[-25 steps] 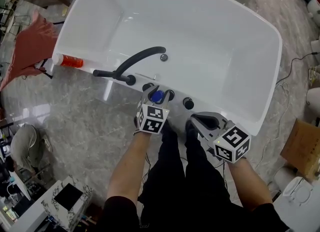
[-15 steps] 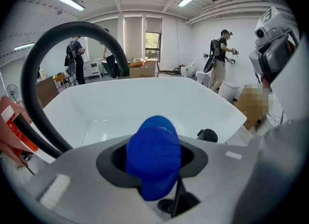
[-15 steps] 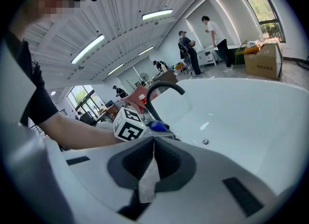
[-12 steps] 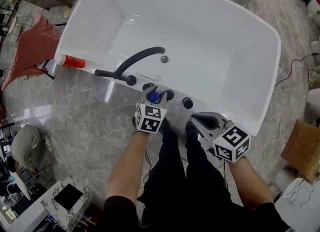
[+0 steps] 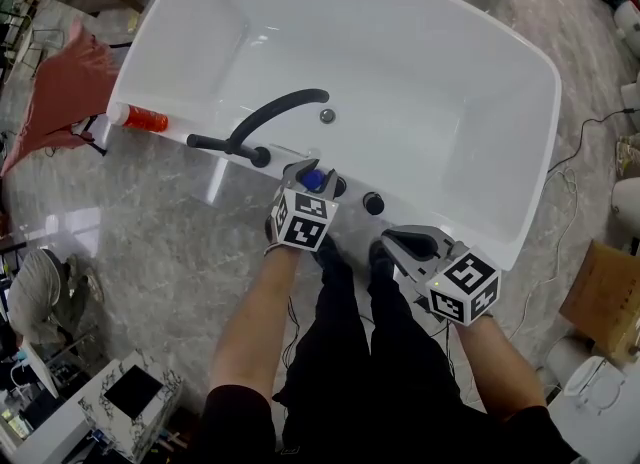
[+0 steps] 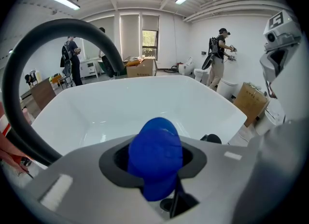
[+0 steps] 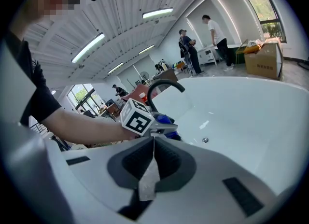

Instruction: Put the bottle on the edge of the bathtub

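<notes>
Head view: logged left tongs (image 5: 309,176) over near rim of bathtub (image 5: 480,237), just beside black knobs (image 5: 373,203). Left gripper view: caught jaws that had just been closing, with blue cap of bottle (image 6: 155,153) wedged between the pads, so read as pinching it. Could not tell whether bottle base touched the rim. Marked right tongs (image 5: 388,242) as pressed together with nothing in them, parked short of the tub above the person's legs. Judged step as set-down stage: bottle at the edge, not yet released. Next move probably needs a flat spot on the rim, bottle lowered upright, then jaws spread and drawn back without tipping it. Noted curved black faucet (image 5: 275,117) and knobs crowding that stretch; narrow ledge, so risk of a slide into the tub. Also spotted orange bottle (image 5: 140,118) lying on left rim, red cloth (image 5: 60,87) beyond it, cardboard box (image 5: 600,292) on floor at right.
</notes>
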{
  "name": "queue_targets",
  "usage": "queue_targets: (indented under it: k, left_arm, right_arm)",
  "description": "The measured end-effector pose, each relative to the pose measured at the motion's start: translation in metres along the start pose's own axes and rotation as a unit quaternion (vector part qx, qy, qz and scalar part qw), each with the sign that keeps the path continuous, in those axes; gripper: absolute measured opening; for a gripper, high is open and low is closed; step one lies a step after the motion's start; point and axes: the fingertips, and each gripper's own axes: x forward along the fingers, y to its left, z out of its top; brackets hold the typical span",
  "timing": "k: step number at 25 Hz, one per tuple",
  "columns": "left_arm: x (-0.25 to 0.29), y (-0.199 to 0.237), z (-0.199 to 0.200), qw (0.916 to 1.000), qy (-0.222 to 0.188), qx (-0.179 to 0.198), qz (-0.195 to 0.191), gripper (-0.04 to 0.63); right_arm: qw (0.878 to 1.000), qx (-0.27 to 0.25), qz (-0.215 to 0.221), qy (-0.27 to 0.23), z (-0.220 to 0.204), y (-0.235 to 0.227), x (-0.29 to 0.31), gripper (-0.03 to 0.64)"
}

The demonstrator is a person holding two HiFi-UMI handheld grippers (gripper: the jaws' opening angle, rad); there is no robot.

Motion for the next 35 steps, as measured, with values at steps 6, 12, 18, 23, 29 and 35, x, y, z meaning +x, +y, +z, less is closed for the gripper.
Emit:
queue_targets:
  k: [6, 12, 18, 23, 29, 35]
  left_arm:
    - [-0.004, 0.000, -0.007, 0.9999, 0.006, -0.006, -0.008, 0.175]
    - [-0.012, -0.001, -0.021, 0.9997, 0.014, -0.019, -0.010, 0.193]
    - [-0.023, 0.002, -0.012, 0.9997, -0.001, -0.023, -0.001, 0.193]
    - [-0.058, 0.004, 0.010, 0.9992, -0.032, -0.022, 0.013, 0.204]
    - [-0.128, 0.011, 0.061, 0.9906, -0.108, -0.074, 0.039, 0.187]
    - [-0.218, -0.015, 0.104, 0.9816, -0.159, -0.091, 0.054, 0.086]
  right_arm:
    - [1.000, 0.001, -0.002, -0.006, 0.005, -0.001, -0.002, 0.012]
    - [1.000, 0.001, 0.000, -0.009, 0.007, -0.001, -0.002, 0.012]
    - [1.000, -0.001, 0.003, -0.015, 0.014, 0.003, -0.002, 0.012]
    - [1.000, -0.012, 0.003, -0.024, 0.027, 0.016, -0.012, 0.012]
    - [0.998, -0.043, 0.003, -0.047, 0.057, 0.029, -0.043, 0.012]
    - [0.994, -0.068, 0.008, -0.084, 0.081, 0.041, -0.088, 0.012]
